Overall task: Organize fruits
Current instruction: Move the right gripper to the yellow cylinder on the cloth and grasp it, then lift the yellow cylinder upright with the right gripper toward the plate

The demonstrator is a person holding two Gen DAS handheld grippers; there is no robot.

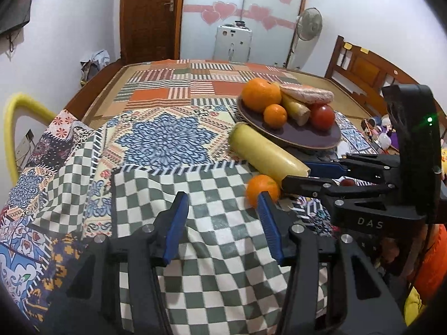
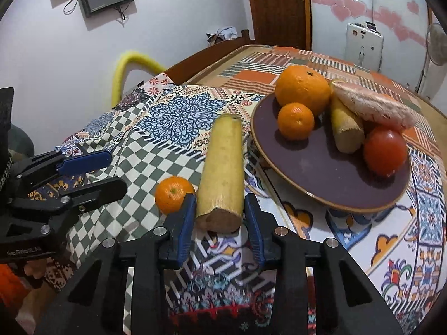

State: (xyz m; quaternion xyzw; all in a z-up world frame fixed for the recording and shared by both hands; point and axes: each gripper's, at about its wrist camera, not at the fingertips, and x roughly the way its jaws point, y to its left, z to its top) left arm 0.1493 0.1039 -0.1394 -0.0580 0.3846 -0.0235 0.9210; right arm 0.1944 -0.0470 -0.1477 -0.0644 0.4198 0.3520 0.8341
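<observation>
Left wrist: patchwork-covered table (image 1: 167, 139), wooden door (image 1: 148, 14).

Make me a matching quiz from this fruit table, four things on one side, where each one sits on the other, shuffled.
Things:
1. large orange
2. red tomato
3. long yellow cylinder
4. loose small orange

Places:
A. on the cloth, between the right gripper fingers
B. on the cloth, left of the cylinder
C. far side of the plate
D. right side of the plate

Pairs: 1-C, 2-D, 3-A, 4-B
</observation>
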